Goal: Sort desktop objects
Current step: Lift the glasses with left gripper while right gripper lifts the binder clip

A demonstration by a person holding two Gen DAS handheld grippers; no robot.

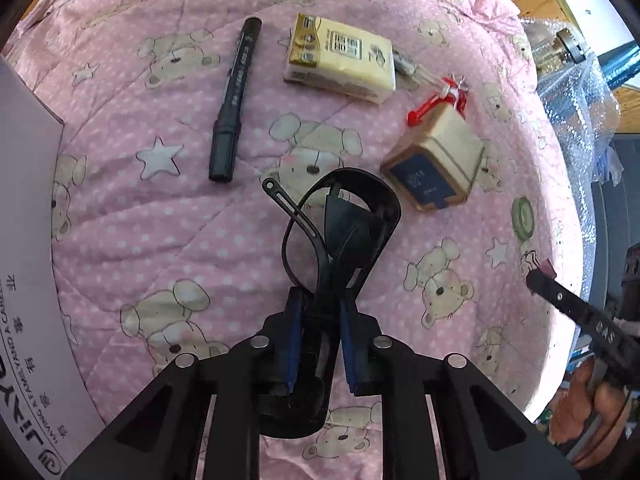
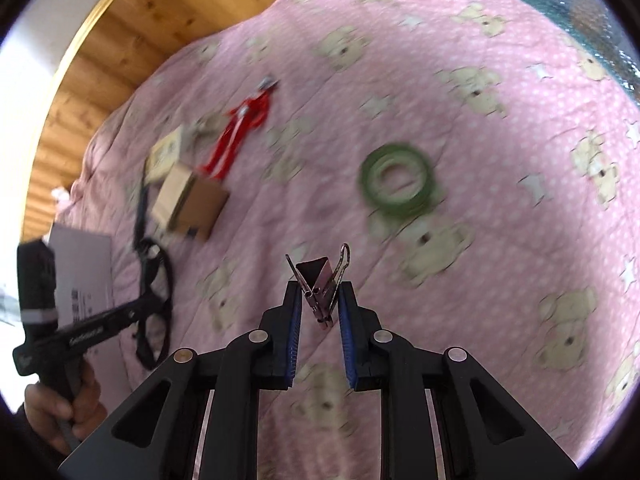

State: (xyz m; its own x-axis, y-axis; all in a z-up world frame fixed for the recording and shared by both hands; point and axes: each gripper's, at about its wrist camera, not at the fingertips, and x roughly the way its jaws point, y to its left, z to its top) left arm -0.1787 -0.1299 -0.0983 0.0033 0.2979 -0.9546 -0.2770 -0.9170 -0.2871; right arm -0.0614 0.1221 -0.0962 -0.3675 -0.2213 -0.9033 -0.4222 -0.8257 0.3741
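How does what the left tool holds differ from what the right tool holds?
The left tool is shut on black glasses, large and plastic-looking, jutting far past its fingertips. The right tool grips a small binder clip, dark with shiny wire handles, barely reaching beyond its fingertips. Both are held above the pink bear-print quilt.

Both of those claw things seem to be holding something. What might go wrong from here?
The left gripper pinches the black glasses only near one end, so they might swing or twist loose. The right gripper holds the binder clip by its thin wire handles at the very tips of the jaws, so it may slip out.
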